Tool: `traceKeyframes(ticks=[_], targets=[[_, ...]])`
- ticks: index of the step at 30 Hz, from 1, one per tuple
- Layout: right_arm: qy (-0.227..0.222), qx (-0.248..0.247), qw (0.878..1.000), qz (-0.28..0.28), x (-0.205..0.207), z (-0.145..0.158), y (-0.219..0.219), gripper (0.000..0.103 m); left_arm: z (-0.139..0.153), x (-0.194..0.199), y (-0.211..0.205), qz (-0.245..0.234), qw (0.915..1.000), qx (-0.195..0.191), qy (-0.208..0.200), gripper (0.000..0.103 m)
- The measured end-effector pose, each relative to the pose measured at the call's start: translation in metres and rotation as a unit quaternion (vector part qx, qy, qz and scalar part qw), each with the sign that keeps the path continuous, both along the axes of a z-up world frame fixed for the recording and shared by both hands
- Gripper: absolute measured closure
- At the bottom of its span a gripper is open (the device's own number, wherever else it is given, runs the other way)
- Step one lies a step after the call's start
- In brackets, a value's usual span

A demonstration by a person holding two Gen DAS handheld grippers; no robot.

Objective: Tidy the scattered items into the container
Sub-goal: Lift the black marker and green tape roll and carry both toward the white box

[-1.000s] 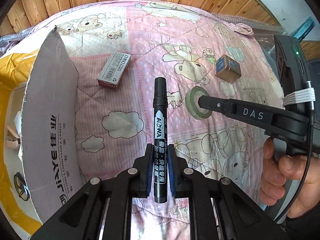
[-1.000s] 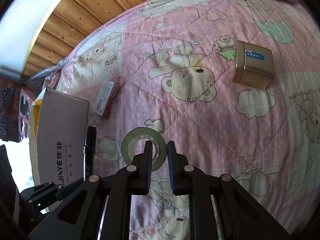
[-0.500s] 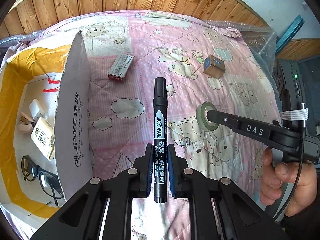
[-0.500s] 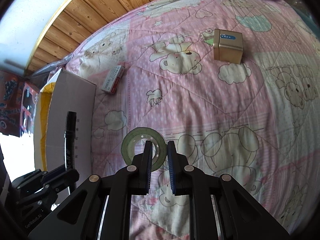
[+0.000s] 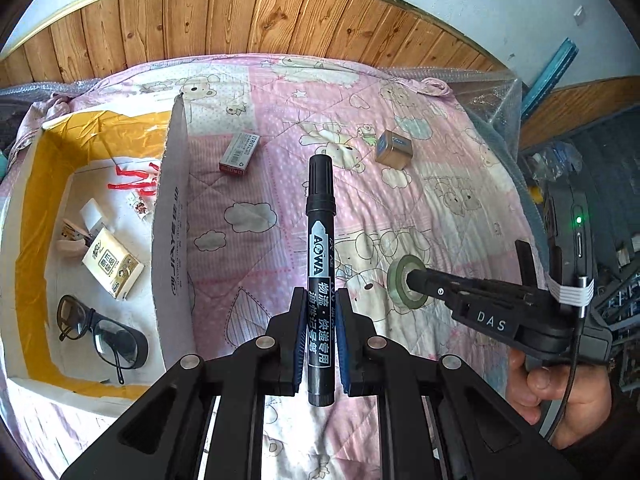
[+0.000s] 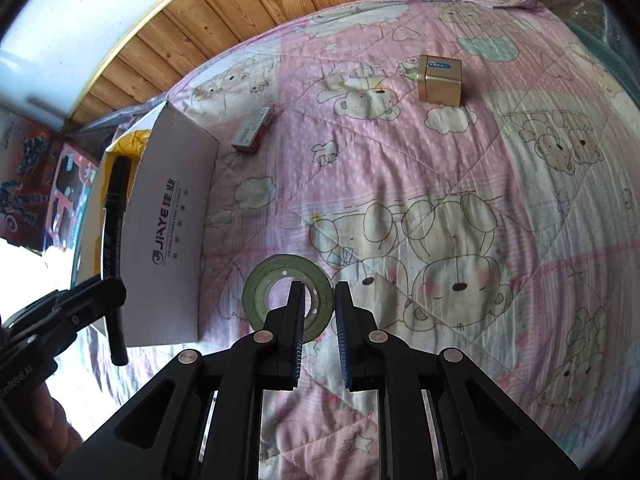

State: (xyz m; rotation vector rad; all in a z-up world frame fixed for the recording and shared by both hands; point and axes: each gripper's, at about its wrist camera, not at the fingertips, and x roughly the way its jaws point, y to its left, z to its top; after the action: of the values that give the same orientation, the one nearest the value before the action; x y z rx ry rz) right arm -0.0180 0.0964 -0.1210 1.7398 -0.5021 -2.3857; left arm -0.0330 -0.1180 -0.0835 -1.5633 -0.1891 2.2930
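Pink bear-print quilt (image 5: 460,208) before wood panelling. One cardboard box (image 5: 172,216) holds one pair of glasses (image 5: 100,332) and one carton (image 5: 112,268). On the quilt: one staple box (image 5: 239,154), one gold tin (image 5: 393,149). Left gripper (image 5: 320,336) clamps one marker (image 5: 320,248); right gripper (image 6: 317,312) pinches one tape roll (image 6: 260,286).

Glasses (image 5: 100,330) inside box (image 5: 170,248)
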Motion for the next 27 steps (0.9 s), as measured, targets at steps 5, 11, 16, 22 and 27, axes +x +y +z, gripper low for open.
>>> traceKeyframes(ticks=[5,11,16,22,27], targets=[[0.015,0.008,1.0,0.013,0.011,0.017,-0.008,0.088,0.014,0.01,-0.016,0.014,0.9998,0.01,0.013,0.089],[0.025,0.009,0.999,0.022,0.019,0.027,-0.018,0.088,0.022,0.02,-0.036,0.032,0.9991,0.017,0.021,0.089],[0.036,0.012,0.998,0.041,0.023,0.038,-0.03,0.088,0.027,0.026,-0.052,0.049,0.9981,0.025,0.026,0.089],[0.049,0.016,0.996,0.069,0.022,0.049,-0.05,0.088,0.032,0.036,-0.07,0.072,0.9965,0.028,0.034,0.089],[0.053,0.007,0.994,0.097,0.024,0.051,-0.073,0.088,0.032,0.048,-0.09,0.098,0.9944,0.023,0.032,0.089]])
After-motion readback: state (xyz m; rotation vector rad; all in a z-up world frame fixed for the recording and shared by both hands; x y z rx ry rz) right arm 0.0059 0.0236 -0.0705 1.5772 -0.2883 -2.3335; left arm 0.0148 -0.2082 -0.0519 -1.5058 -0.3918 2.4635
